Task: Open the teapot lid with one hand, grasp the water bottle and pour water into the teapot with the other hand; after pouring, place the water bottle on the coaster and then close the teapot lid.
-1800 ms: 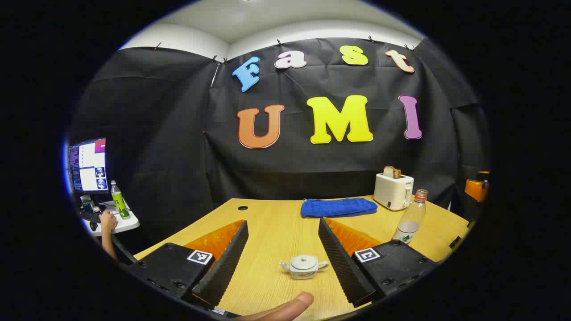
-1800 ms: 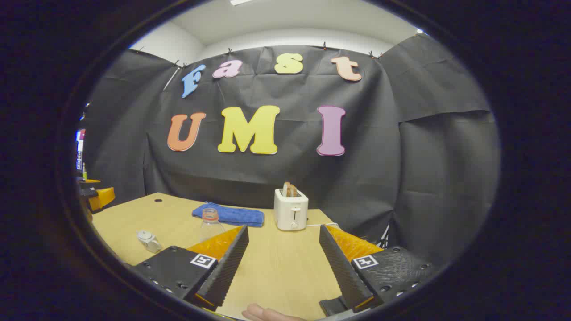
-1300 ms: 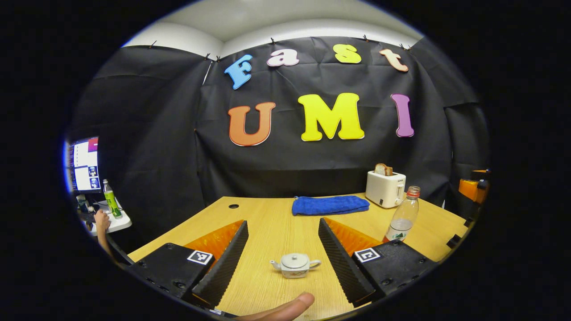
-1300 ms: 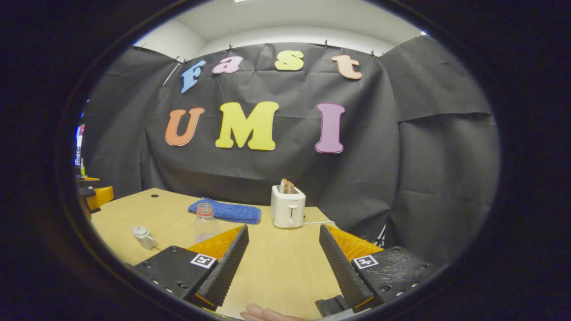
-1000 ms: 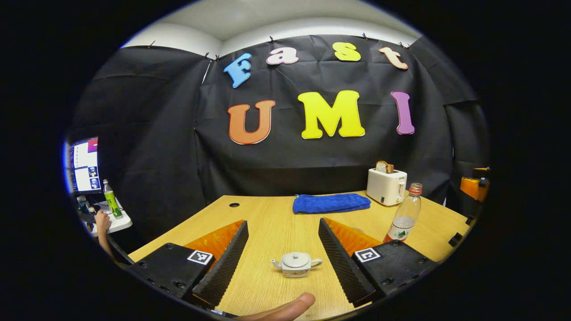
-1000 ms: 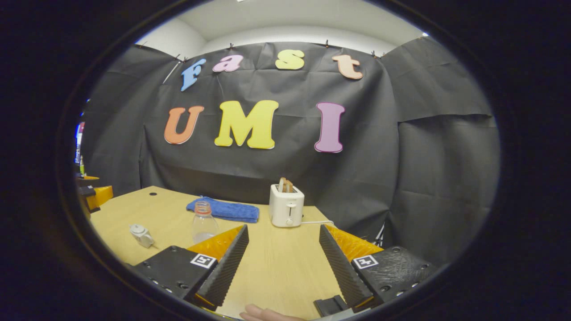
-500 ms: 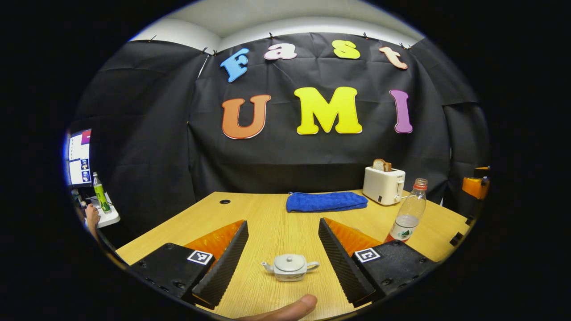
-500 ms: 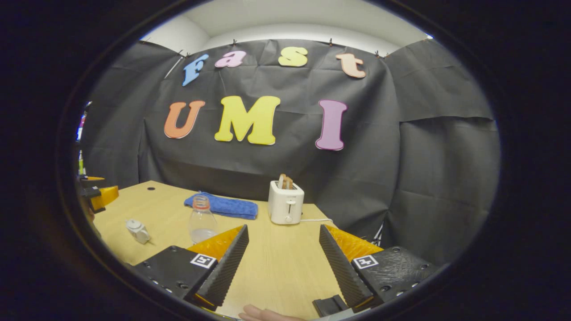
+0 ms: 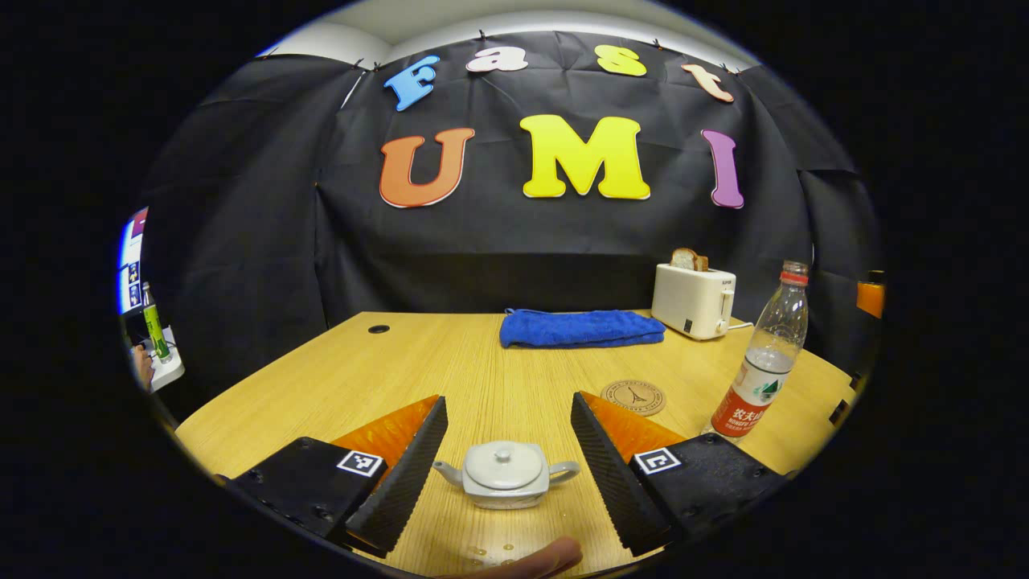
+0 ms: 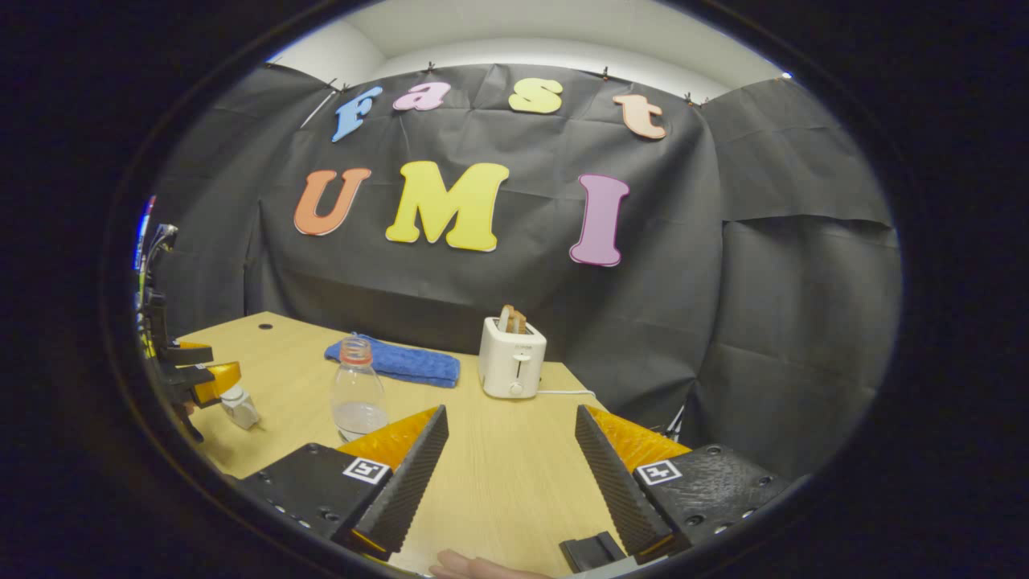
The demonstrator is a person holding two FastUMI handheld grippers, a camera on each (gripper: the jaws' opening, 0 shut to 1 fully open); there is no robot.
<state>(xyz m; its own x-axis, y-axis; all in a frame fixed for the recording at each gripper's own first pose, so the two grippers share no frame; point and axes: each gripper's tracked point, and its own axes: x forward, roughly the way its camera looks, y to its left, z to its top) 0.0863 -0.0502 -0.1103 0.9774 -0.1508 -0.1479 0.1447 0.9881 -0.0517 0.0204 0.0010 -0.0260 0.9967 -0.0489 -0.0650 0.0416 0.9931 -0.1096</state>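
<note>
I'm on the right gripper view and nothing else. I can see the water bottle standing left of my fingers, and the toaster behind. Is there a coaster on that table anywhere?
Observer: Yes. The left gripper view shows a round coaster lying flat on the table, nearer than the blue towel.
Operator: Is the teapot lid on or off?
Observer: On. The lid sits on the teapot, which stands between the open fingers of the left gripper, not gripped.
Operator: How does the bottle sit against the coaster?
Observer: The water bottle stands upright to the coaster's right in that view, apart from it.
</note>
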